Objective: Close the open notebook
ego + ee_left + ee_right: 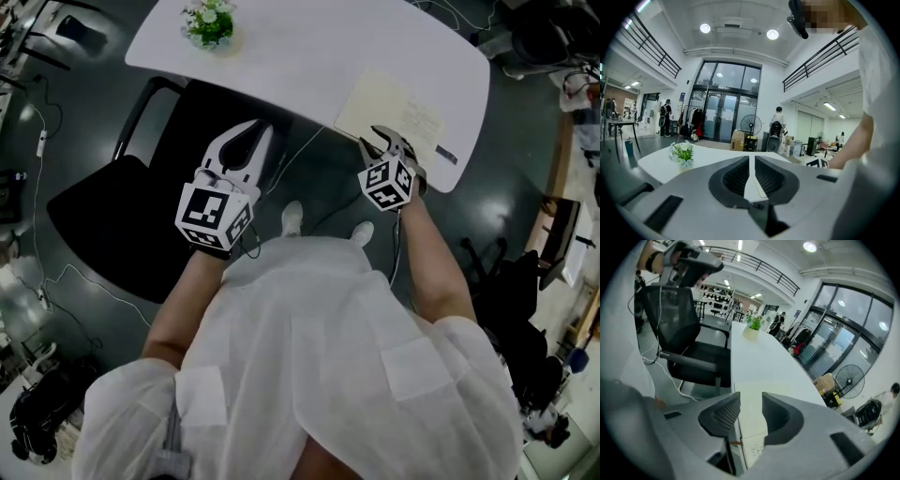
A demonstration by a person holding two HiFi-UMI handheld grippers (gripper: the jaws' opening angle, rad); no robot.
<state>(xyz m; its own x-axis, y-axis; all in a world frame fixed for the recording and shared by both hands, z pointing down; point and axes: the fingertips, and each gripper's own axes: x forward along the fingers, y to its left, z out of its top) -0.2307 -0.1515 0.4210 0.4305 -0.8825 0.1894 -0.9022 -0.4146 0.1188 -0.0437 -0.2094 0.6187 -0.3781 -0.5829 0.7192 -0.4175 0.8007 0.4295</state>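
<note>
The notebook (389, 111) lay open and flat at the near right end of the white table (309, 56), cream pages up, so none of the closing was done yet. My right gripper (380, 141) hung just over its near edge with the jaws apart. Looking along them, I saw the page between the pads, but neither pad pressed on it. My left gripper (246, 131) hovered off to the left above the black chair (122, 216), jaws together and empty. As I judged it, everything remained: catch one cover's edge, lift it, fold it over.
</note>
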